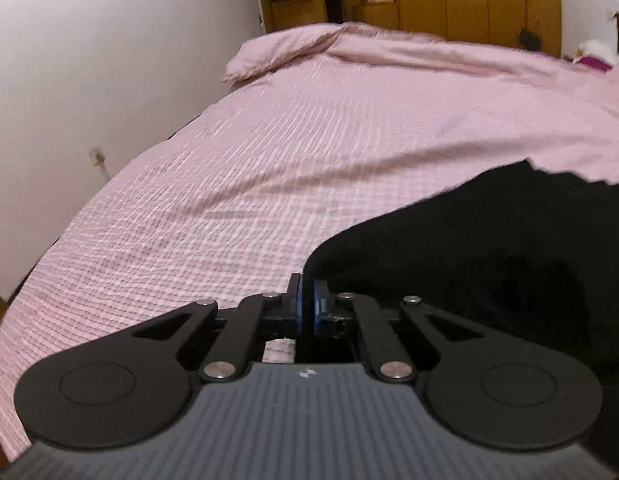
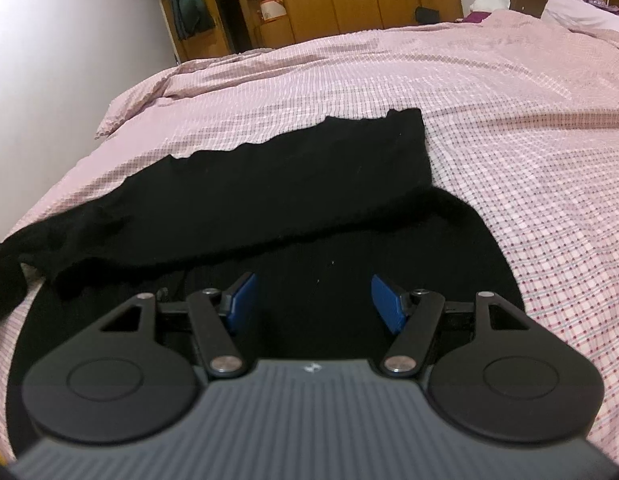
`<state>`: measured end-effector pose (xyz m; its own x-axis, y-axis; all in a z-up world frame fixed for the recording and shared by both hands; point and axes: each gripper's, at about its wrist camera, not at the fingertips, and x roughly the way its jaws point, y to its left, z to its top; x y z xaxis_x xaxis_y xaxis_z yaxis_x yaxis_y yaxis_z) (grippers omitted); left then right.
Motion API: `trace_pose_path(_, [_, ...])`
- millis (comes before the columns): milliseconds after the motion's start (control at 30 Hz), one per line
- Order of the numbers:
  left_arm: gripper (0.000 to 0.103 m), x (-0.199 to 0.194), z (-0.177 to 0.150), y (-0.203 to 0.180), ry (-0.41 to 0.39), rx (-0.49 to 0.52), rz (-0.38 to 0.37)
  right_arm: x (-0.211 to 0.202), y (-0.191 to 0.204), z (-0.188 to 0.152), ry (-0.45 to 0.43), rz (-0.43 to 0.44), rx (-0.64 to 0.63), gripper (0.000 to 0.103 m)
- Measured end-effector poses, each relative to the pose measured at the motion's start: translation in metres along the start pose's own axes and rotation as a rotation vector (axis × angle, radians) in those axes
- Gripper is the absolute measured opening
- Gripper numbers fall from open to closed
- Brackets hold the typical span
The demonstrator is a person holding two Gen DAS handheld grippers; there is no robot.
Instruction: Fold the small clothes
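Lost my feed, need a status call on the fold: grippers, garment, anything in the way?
Left gripper shut at the black garment's edge. Right gripper open over it, not gripping. Garment part folded on pink bedspread. Nothing in the way.

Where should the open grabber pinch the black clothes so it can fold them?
Probably the near right edge of the black garment, where its lower layer curves onto the pink bedspread. The right gripper hovers open over that layer, so it could slide toward the edge from above and pinch where the fabric lies thin and flat. The left gripper is shut at the garment's left edge.
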<state>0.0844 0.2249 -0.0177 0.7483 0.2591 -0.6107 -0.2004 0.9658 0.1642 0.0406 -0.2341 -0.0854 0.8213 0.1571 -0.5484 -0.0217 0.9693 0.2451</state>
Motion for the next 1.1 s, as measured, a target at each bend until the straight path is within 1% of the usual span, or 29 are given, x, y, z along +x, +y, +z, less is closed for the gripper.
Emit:
trace_pose_path(67, [0.006, 0.009, -0.003, -0.003, 0.032, 0.039, -0.002, 0.003, -0.001, -0.002, 0.010, -0.003, 0.004, 0.066])
trace_pose_path(133, [0.007, 0.015, -0.006, -0.008, 0.048, 0.064, 0.015, 0.004, -0.002, -0.003, 0.014, -0.003, -0.002, 0.065])
trace_pose_path(233, [0.009, 0.009, -0.005, -0.011, 0.037, 0.053, 0.023, 0.004, -0.003, -0.003, 0.017, 0.000, -0.006, 0.065])
trace_pose_path(400, [0.013, -0.013, 0.001, -0.011, 0.020, 0.042, -0.009, 0.000, -0.004, 0.003, 0.005, 0.004, -0.017, 0.065])
trace_pose_path(467, [0.017, -0.026, 0.007, -0.011, 0.005, 0.034, -0.032, -0.003, -0.004, 0.008, -0.009, 0.003, -0.030, 0.065])
trace_pose_path(533, [0.023, -0.040, 0.013, -0.012, -0.011, 0.018, -0.060, -0.005, -0.006, 0.013, -0.020, 0.001, -0.041, 0.065])
trace_pose_path(667, [0.043, -0.055, 0.022, -0.024, -0.037, 0.015, -0.148, -0.004, -0.012, 0.025, -0.040, -0.007, -0.062, 0.065])
trace_pose_path(733, [0.049, -0.057, 0.024, -0.035, -0.043, 0.025, -0.190, -0.003, -0.014, 0.032, -0.051, -0.016, -0.078, 0.065])
trace_pose_path(900, [0.053, -0.048, 0.026, -0.068, -0.040, 0.074, -0.234, 0.009, -0.028, 0.051, -0.055, -0.043, -0.097, 0.065])
trace_pose_path(1033, [0.054, -0.035, 0.021, -0.087, -0.020, 0.091, -0.295, 0.025, -0.043, 0.066, -0.045, -0.066, -0.087, 0.065])
trace_pose_path(1100, [0.054, -0.026, 0.018, -0.095, -0.009, 0.094, -0.299, 0.036, -0.050, 0.073, -0.037, -0.084, -0.083, 0.065])
